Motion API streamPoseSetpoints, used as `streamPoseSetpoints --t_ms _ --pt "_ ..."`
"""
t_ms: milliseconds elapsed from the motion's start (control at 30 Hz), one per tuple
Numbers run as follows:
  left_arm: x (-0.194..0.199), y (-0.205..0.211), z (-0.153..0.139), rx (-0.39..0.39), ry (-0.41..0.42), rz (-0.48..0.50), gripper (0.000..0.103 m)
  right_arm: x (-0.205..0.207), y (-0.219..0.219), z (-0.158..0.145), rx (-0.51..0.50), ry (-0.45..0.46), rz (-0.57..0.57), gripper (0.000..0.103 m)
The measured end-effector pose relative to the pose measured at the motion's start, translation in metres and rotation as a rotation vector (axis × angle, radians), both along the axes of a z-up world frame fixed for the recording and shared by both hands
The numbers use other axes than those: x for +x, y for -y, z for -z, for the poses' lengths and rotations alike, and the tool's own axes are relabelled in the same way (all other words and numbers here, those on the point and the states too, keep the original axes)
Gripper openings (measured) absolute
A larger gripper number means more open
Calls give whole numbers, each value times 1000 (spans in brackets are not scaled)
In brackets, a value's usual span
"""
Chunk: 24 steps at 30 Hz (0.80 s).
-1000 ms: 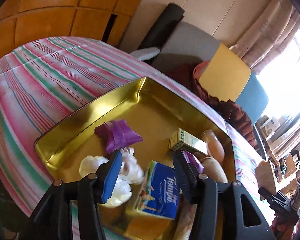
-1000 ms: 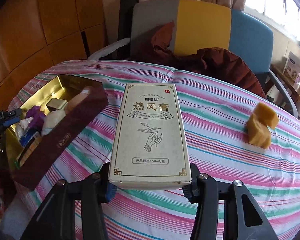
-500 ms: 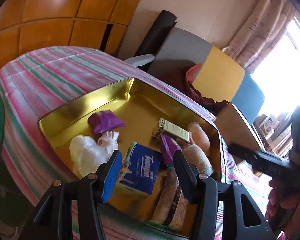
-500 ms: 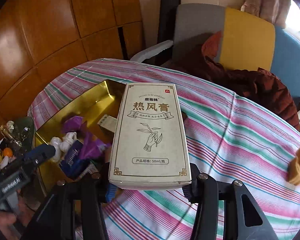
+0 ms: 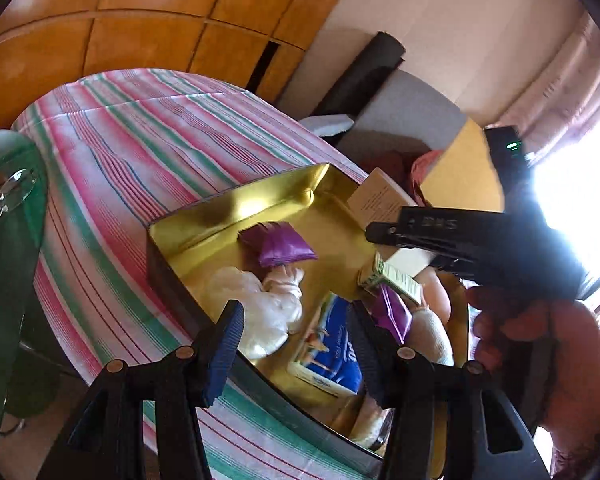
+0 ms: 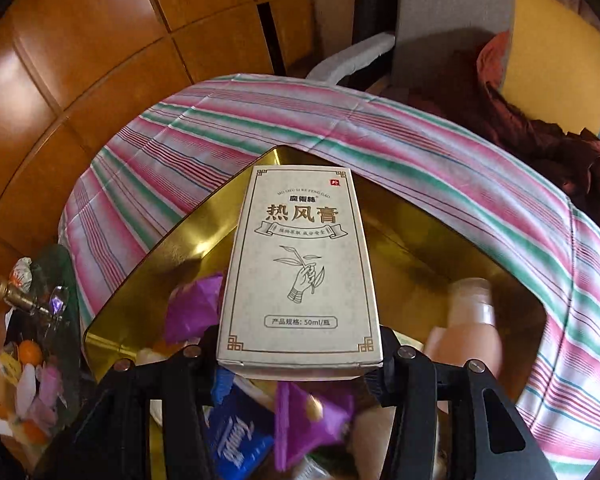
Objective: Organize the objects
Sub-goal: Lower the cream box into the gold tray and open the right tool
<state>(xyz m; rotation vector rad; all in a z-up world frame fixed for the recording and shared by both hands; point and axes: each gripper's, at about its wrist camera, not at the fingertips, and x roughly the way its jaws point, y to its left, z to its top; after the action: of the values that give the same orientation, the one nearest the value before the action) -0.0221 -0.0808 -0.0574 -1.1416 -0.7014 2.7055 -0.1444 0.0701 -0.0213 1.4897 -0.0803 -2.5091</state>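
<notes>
My right gripper (image 6: 298,354) is shut on a cream medicine box (image 6: 300,268) with Chinese print and holds it above the gold tin tray (image 6: 204,240). In the left wrist view the same box (image 5: 380,196) hangs over the tray's far side (image 5: 236,208), held by the right gripper (image 5: 440,236). The tray holds a purple packet (image 5: 280,244), white wrapped bundles (image 5: 260,304), a blue Tempo tissue pack (image 5: 332,344), a small green box (image 5: 392,280) and pale bottles (image 6: 468,320). My left gripper (image 5: 296,340) is open and empty at the tray's near edge.
The tray sits on a round table with a pink and green striped cloth (image 5: 132,152). A green side table (image 5: 8,216) with glasses stands at the left. A chair with a yellow cushion (image 6: 556,56) and dark red cloth (image 6: 540,136) stands behind. Wooden panels line the wall.
My right gripper has carried the cream box leftward from the open tablecloth to above the tray. My left gripper has drawn back towards the tray's near edge, still open.
</notes>
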Motion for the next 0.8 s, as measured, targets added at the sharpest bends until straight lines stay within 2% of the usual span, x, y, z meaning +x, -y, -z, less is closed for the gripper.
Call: streamPoseSetpoints --t_ms 133,300,367,467,533,667,800 --pt "0 8 -1 9 -4 -20 54 -22 8 14 10 44 32 52" --pt "2 11 -3 23 -21 -23 54 -43 16 20 -3 38 97 52" --pt "3 12 -4 20 -23 -22 54 -51 18 25 -89 50 134 55" --pt "3 12 -4 21 -19 -18 54 -54 20 32 -204 90 141 68" --pt "3 11 -5 22 -19 -21 54 -50 22 32 -242 100 116 71" --pt "5 9 -5 17 -24 -20 54 -35 23 27 -267 112 45 71" --pt "7 4 -7 7 -33 -6 54 -13 18 13 -259 75 -26 71"
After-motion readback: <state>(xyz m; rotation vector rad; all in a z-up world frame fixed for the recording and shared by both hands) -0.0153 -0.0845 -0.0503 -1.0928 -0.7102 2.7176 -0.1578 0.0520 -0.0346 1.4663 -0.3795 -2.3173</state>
